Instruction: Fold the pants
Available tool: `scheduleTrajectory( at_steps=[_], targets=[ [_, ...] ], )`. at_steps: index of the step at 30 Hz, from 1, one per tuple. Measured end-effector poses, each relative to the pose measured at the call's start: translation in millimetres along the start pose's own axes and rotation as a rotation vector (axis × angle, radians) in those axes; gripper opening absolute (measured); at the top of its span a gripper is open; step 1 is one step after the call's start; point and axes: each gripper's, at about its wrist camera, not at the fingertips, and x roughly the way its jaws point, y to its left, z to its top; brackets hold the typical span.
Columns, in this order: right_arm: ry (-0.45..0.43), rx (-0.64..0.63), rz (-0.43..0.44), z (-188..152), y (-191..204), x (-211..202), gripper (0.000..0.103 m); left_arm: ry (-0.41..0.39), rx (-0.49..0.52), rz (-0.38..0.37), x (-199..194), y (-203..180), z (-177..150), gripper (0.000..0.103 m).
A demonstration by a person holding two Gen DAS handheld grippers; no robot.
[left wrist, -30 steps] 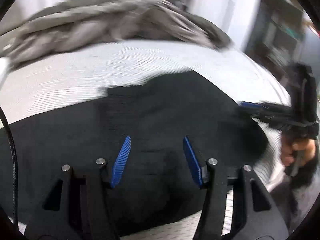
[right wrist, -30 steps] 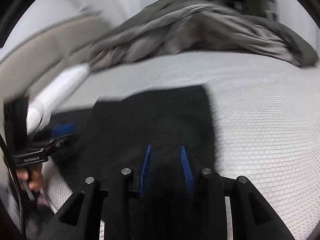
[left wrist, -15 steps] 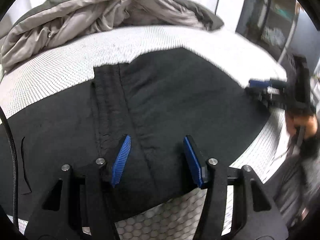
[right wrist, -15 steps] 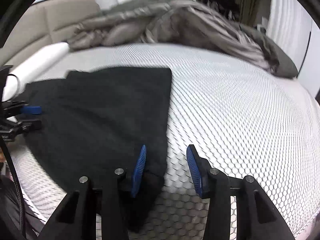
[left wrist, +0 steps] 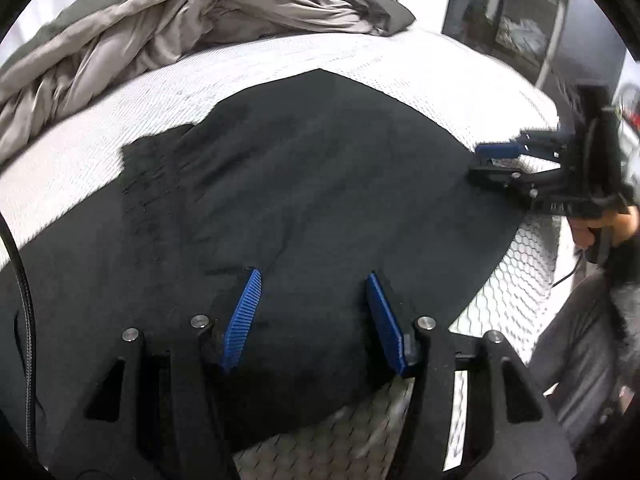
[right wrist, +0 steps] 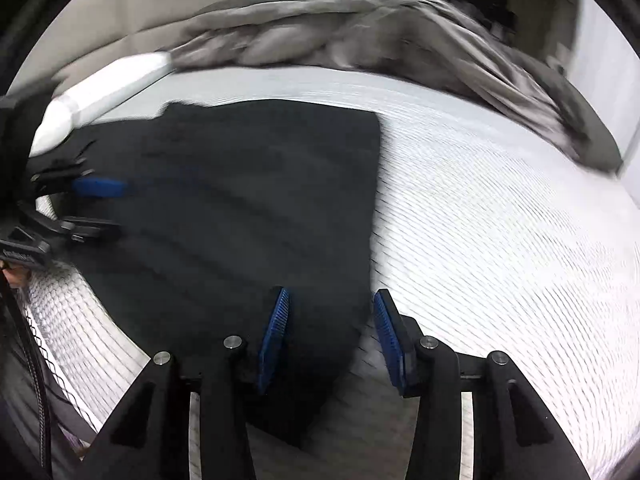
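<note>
Black pants [left wrist: 304,184] lie spread flat on a white mesh-patterned mattress [left wrist: 280,60]; they also show in the right wrist view [right wrist: 240,208]. My left gripper [left wrist: 312,280] is open and empty, low over the pants near the mattress's front edge. My right gripper [right wrist: 330,300] is open and empty, straddling the pants' right side edge near a front corner. The right gripper also shows at the right in the left wrist view [left wrist: 496,160], and the left gripper at the left in the right wrist view [right wrist: 96,204].
A crumpled grey-brown duvet [left wrist: 180,20] is heaped along the far side of the mattress, also in the right wrist view [right wrist: 380,32]. A beige headboard [right wrist: 132,12] and white bolster [right wrist: 104,88] lie at the left. A shelf unit [left wrist: 520,20] stands beyond the bed.
Both grippers have shifted over the pants; the right one has opened wider and swung so that more of the pants fills its view. The pants stay flat on the mattress.
</note>
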Motion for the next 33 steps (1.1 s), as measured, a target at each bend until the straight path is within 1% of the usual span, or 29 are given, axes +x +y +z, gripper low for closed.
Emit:
scheduleTrajectory(
  at_steps=[1, 2, 3, 4, 5, 6, 8, 9, 12, 14, 15, 16, 17, 18, 19, 20, 21, 22, 23, 24, 25, 27, 28, 29, 30, 31, 33],
  targets=[
    [-0.012, 0.024, 0.010, -4.1, -9.6, -5.7, 0.045, -0.002, -0.017, 0.000, -2.7, 4.3, -1.3, 0.052],
    [-0.043, 0.050, 0.008, -3.9, -14.7, -13.9, 0.045, -0.012, -0.044, -0.010, -7.4, 10.5, -1.1, 0.052],
    [-0.071, 0.064, 0.002, -0.2, -14.4, -19.6, 0.045, -0.035, -0.080, -0.007, -12.2, 15.3, 1.6, 0.052],
    [-0.092, 0.069, 0.002, 6.0, -12.3, -23.2, 0.045, -0.051, -0.104, 0.017, -13.2, 19.5, 5.3, 0.052],
    [-0.117, 0.065, 0.023, 16.5, -2.3, -24.7, 0.045, -0.071, -0.136, 0.059, -14.1, 23.0, 11.0, 0.052],
    [-0.122, 0.056, 0.036, 25.3, 5.7, -21.0, 0.045, -0.081, -0.151, 0.075, -14.3, 25.8, 14.4, 0.052],
    [-0.104, 0.014, 0.068, 45.6, 33.1, -5.3, 0.045, -0.092, -0.174, 0.083, -6.4, 28.6, 26.0, 0.052],
    [-0.091, -0.014, 0.084, 55.1, 47.3, 4.3, 0.045, -0.085, -0.176, 0.091, -0.6, 29.5, 30.6, 0.052],
    [-0.022, -0.068, 0.103, 72.3, 80.3, 34.9, 0.045, -0.024, -0.159, 0.128, 22.3, 33.2, 38.6, 0.052],
    [0.024, -0.082, 0.056, 65.2, 79.6, 51.0, 0.044, -0.025, -0.123, 0.124, 23.4, 33.6, 34.7, 0.052],
    [0.030, -0.083, 0.011, 62.1, 72.6, 56.1, 0.044, -0.023, -0.111, 0.123, 23.2, 33.5, 32.4, 0.052],
    [0.030, -0.069, -0.014, 59.2, 62.3, 54.1, 0.044, -0.023, -0.107, 0.137, 22.3, 37.4, 28.4, 0.053],
    [0.035, -0.047, -0.048, 57.8, 50.4, 49.3, 0.044, -0.029, -0.113, 0.122, 21.1, 41.8, 25.9, 0.055],
    [0.033, -0.020, -0.084, 55.1, 37.7, 44.0, 0.044, -0.034, -0.126, 0.102, 25.8, 49.0, 29.2, 0.056],
    [0.038, 0.011, -0.124, 54.0, 26.0, 42.5, 0.045, -0.042, -0.149, 0.080, 21.8, 53.1, 26.9, 0.056],
    [0.040, 0.041, -0.145, 52.3, 14.9, 39.6, 0.045, -0.045, -0.162, 0.073, 18.5, 54.6, 26.2, 0.056],
    [0.033, 0.063, -0.127, 54.6, 9.5, 39.5, 0.045, -0.046, -0.173, 0.076, 14.7, 55.4, 26.9, 0.056],
    [0.011, 0.110, -0.069, 55.7, 3.3, 31.6, 0.045, -0.055, -0.182, 0.084, 10.0, 55.5, 30.3, 0.056],
    [-0.005, 0.129, -0.046, 61.0, 0.1, 29.6, 0.045, -0.076, -0.184, 0.080, 5.8, 54.2, 34.6, 0.056],
    [-0.037, 0.139, -0.015, 68.1, 5.2, 24.8, 0.045, -0.094, -0.186, 0.073, 2.3, 53.3, 39.3, 0.056],
    [-0.047, 0.130, 0.010, 74.5, 11.6, 24.4, 0.045, -0.102, -0.191, 0.074, 1.8, 51.2, 47.2, 0.056],
    [-0.033, 0.104, 0.042, 86.4, 32.2, 34.0, 0.045, -0.093, -0.197, 0.086, 10.6, 50.0, 60.8, 0.056],
    [-0.016, 0.085, 0.053, 92.1, 43.8, 45.0, 0.045, -0.072, -0.192, 0.097, 19.8, 50.1, 66.7, 0.056],
    [0.006, 0.073, 0.066, 95.1, 51.2, 55.4, 0.045, -0.037, -0.190, 0.133, 32.1, 52.2, 70.0, 0.056],
    [0.028, 0.060, 0.071, 96.7, 58.8, 64.1, 0.045, -0.003, -0.206, 0.177, 43.7, 56.8, 69.8, 0.056],
    [0.046, 0.041, 0.057, 95.7, 62.8, 69.3, 0.045, 0.004, -0.217, 0.190, 48.0, 59.2, 67.3, 0.056],
    [0.069, 0.002, -0.007, 94.9, 59.3, 77.1, 0.045, -0.022, -0.221, 0.149, 43.2, 65.5, 60.2, 0.055]
  ],
)
